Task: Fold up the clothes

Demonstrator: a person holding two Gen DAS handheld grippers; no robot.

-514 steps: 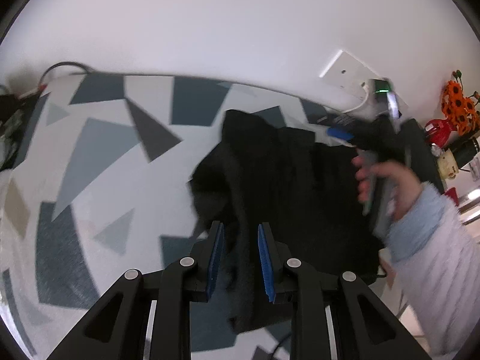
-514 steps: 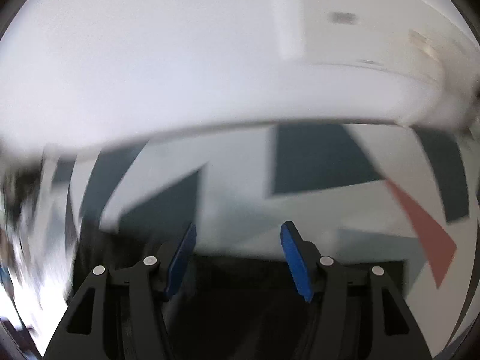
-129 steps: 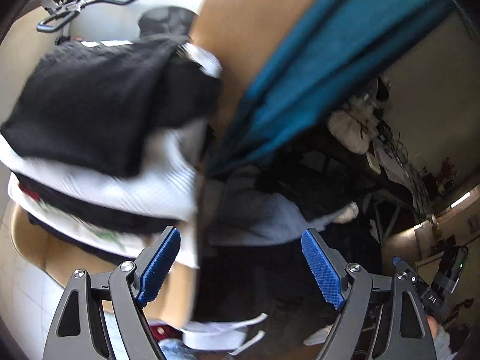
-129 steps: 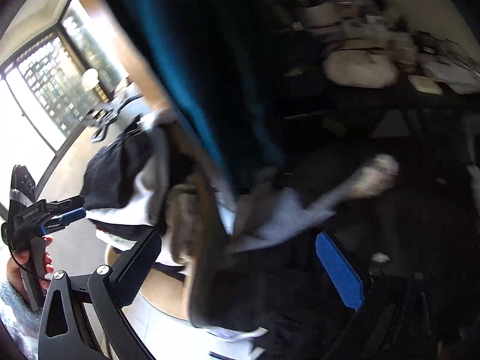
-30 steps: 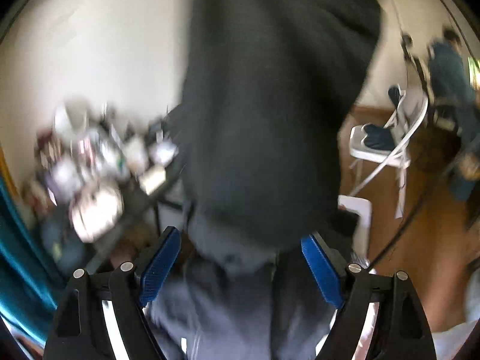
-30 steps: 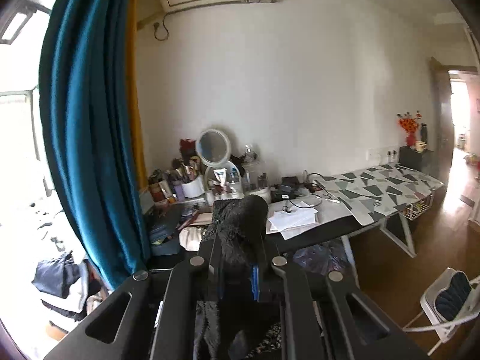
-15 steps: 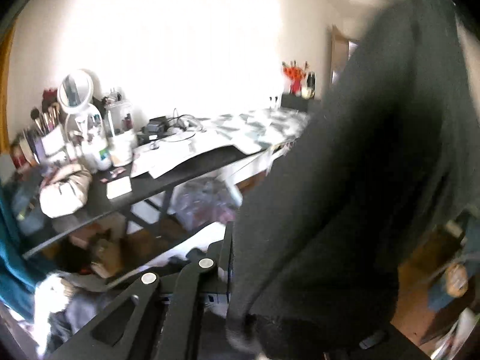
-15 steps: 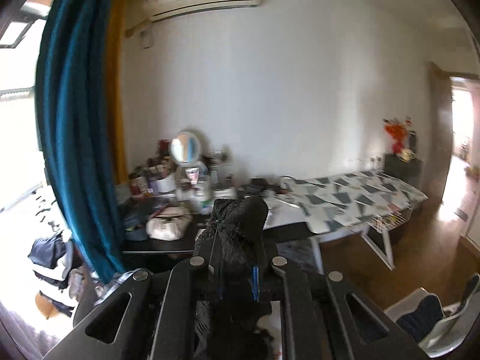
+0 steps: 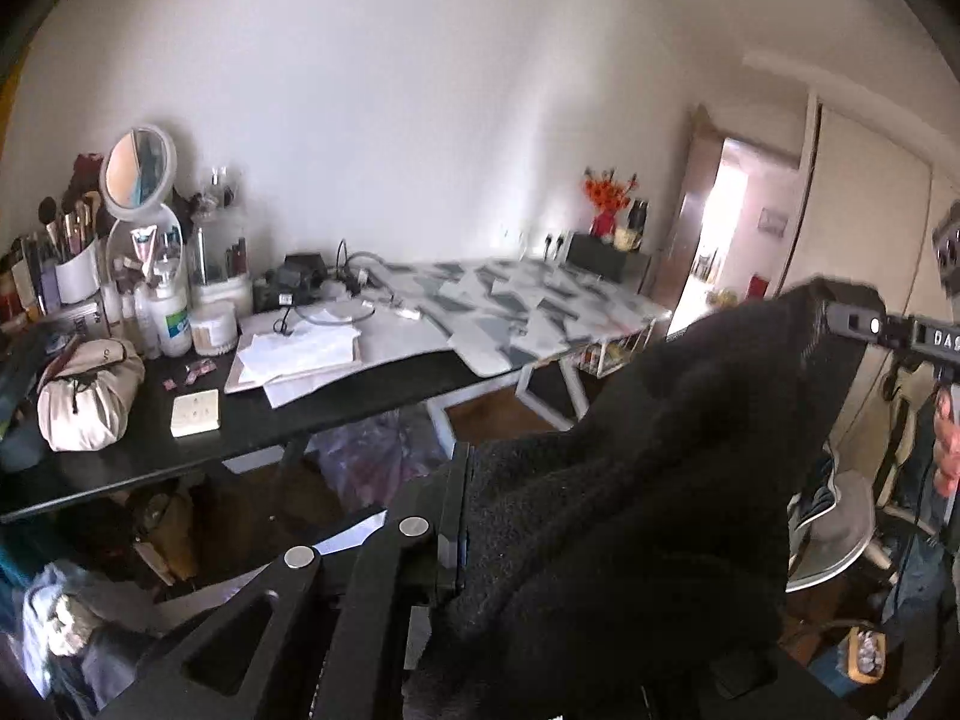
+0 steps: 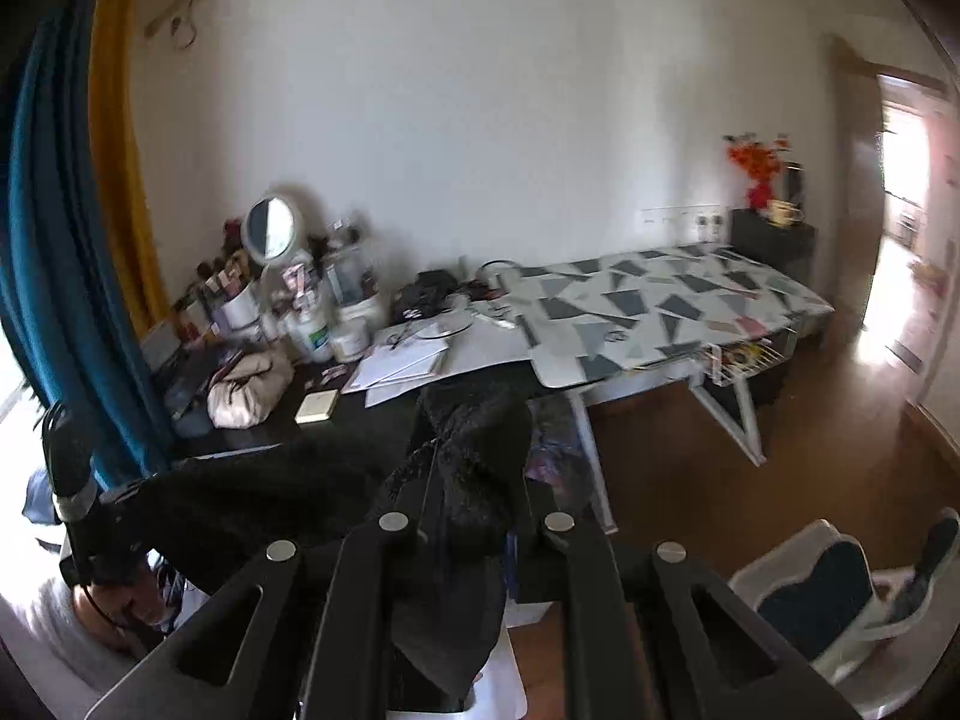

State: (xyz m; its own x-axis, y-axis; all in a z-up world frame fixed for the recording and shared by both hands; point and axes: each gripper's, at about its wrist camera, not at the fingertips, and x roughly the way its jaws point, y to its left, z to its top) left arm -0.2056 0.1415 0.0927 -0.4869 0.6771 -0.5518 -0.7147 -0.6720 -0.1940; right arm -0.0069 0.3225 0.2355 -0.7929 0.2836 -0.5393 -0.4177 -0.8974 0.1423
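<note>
Left wrist view: the left gripper point(image 9: 474, 516) is clamped on a black fleece garment point(image 9: 648, 480); only its left finger shows, the cloth hiding the other. The garment bulks up to the right of the tongs and stretches across to the right gripper point(image 9: 852, 318), seen at the right edge, which grips its far corner. Beyond and left of the tongs stands a black desk point(image 9: 288, 426) bearing a cream pouch point(image 9: 90, 390), loose papers point(image 9: 300, 354), bottles and a round mirror point(image 9: 138, 171). Farther right lies an ironing board point(image 9: 540, 306) with a grey geometric cover.

Right wrist view: the right gripper point(image 10: 474, 480) is closed on a bunched fold of the same garment point(image 10: 474, 450), which trails left of the tongs to the left gripper point(image 10: 114, 504). A white chair point(image 10: 840, 588) sits low right. Ahead are the desk point(image 10: 252, 426), then the ironing board point(image 10: 660, 306), then orange flowers point(image 10: 756, 162) against the white wall. A blue curtain point(image 10: 42, 210) hangs far left.
</note>
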